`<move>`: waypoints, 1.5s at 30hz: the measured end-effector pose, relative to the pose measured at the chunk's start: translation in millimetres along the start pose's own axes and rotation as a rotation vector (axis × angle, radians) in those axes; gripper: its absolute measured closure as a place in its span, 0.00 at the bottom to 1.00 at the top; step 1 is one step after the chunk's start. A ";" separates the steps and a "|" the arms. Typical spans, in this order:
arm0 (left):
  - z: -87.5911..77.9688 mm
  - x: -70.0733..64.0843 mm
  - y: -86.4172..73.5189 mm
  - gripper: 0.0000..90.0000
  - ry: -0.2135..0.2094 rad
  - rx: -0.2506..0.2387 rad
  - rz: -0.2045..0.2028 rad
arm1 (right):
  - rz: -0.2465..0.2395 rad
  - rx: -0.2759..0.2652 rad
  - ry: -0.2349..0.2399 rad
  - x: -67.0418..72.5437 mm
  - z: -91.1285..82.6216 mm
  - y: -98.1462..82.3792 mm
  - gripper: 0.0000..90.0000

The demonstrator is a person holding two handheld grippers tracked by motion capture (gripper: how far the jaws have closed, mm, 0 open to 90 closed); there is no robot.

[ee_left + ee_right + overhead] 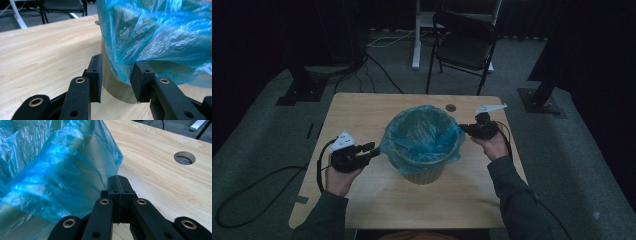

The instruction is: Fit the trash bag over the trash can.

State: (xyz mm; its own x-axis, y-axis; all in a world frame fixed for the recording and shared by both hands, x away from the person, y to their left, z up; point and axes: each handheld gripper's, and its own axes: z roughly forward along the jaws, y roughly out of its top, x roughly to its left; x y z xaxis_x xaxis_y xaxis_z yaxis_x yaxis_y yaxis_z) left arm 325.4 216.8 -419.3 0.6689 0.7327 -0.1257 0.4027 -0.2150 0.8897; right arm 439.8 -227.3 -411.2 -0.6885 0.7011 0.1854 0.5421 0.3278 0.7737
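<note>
With our right gripper clenched on the bag lining the bin mid-counter and our left gripper released, one-sided pulling could tip the bin or tear the bag.

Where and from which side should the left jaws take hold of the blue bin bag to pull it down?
Grip the loose overhang of the blue bag hanging below the bin's rim, coming level from the bin's left. The film droops free of the wall there, so open jaws can close around it.
</note>
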 end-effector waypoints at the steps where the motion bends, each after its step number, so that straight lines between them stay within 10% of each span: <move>1: -1.6 1.1 2.3 0.71 0.007 -0.008 0.000 | 0.005 -0.001 0.001 -0.5 0.3 0.2 1.00; 7: -0.6 10.6 18.3 0.70 0.020 0.013 -0.015 | 0.005 -0.008 -0.012 -2.8 -2.7 0.7 0.93; 12: -9.7 13.2 1.2 0.67 0.006 0.024 -0.029 | 0.012 -0.051 -0.039 -5.2 -14.1 6.4 0.80; 21: -22.6 18.4 19.2 0.67 0.036 -0.065 -0.027 | 0.006 -0.132 -0.016 0.7 -22.9 32.9 0.78; 35: 46.9 29.0 68.0 0.67 -0.081 -0.024 -0.062 | -0.019 -0.105 0.089 14.4 16.5 76.0 0.75; 45: 59.1 29.7 75.8 0.98 -0.072 -0.026 -0.062 | -0.021 -0.061 0.099 11.7 25.6 78.8 1.00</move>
State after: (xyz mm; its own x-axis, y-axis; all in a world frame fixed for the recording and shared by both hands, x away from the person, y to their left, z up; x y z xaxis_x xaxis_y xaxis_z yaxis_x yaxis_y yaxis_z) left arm 412.7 184.0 -381.6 0.6869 0.6953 -0.2114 0.4287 -0.1528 0.8904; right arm 486.8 -177.1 -363.6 -0.7449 0.6279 0.2255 0.4990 0.2999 0.8130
